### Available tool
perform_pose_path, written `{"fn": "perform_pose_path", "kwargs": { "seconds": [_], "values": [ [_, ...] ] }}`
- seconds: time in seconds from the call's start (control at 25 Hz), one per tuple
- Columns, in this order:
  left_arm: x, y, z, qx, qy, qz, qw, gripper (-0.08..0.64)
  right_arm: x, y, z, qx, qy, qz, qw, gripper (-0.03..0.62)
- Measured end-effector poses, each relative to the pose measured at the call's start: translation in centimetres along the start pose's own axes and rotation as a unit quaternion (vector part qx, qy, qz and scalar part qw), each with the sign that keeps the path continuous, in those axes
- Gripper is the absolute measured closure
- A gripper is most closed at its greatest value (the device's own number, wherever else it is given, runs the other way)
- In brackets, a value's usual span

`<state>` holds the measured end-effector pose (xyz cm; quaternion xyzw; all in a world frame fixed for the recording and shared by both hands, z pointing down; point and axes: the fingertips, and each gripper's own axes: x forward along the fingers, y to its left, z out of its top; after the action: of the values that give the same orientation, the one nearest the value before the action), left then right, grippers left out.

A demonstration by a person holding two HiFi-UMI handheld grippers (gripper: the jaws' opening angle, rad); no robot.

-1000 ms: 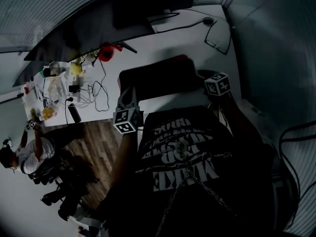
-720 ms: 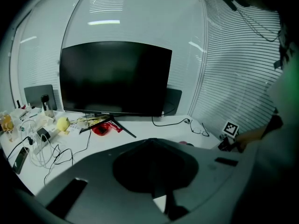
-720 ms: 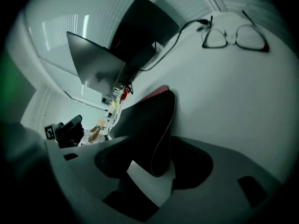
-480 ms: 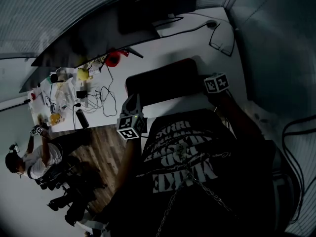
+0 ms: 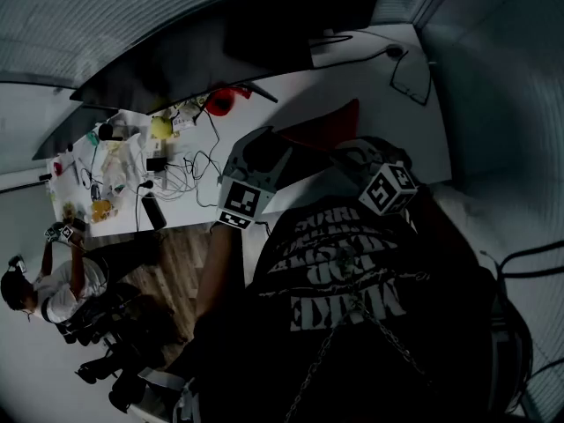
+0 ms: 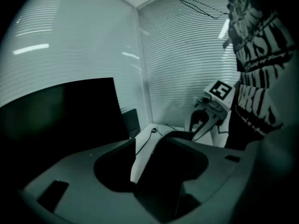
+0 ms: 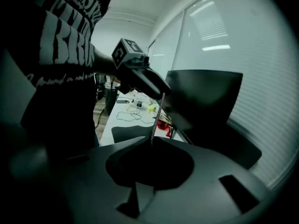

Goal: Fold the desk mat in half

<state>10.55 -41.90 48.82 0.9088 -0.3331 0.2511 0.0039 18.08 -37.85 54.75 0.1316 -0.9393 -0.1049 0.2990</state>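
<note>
We look down on a white desk [image 5: 352,82] in dim light. The black desk mat [image 5: 328,129] is raised off the desk at its near edge, and its red underside shows between two hand-held grippers. The right claw [image 7: 152,143] has just been closing and pinches the mat's thin edge. The left claw [image 6: 156,146] has just been opening. Its jaws stand apart with the dark sheet between them and bare desk showing beside it. A dark monitor [image 5: 291,33] stands behind. Cables [image 5: 189,170] and a red object [image 5: 220,101] lie at the desk's left.
</note>
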Motion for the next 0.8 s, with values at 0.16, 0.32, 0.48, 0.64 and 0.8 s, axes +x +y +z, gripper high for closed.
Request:
{"fn": "perform_pose_path", "kwargs": {
  "seconds": [0.16, 0.32, 0.48, 0.64, 0.8],
  "values": [
    [1.4, -3.2, -3.1, 0.099, 0.06, -0.082, 0.9898, 0.299, 0.1, 1.1, 1.1, -0.045, -0.023, 0.008, 0.999, 0.578],
    [0.4, -3.8, -5.3, 0.122, 0.086, -0.117, 0.9817, 0.428, 1.7, 1.9, 2.3, -0.052, -0.009, 0.02, 0.998, 0.577],
    [-3.5, -5.5, -6.2, 0.133, 0.075, -0.181, 0.9715, 0.538, 3.7, 1.8, 3.3, -0.014, 0.042, 0.032, 0.999, 0.544],
    [-6.3, -7.7, -6.2, 0.125, 0.058, -0.225, 0.9646, 0.538, 4.5, 1.7, 0.6, -0.012, 0.103, 0.065, 0.993, 0.453],
    [-9.5, -8.0, -5.5, 0.115, 0.04, -0.238, 0.9635, 0.538, 7.2, -0.5, -3.1, -0.077, 0.161, 0.05, 0.983, 0.451]
  ]
}}
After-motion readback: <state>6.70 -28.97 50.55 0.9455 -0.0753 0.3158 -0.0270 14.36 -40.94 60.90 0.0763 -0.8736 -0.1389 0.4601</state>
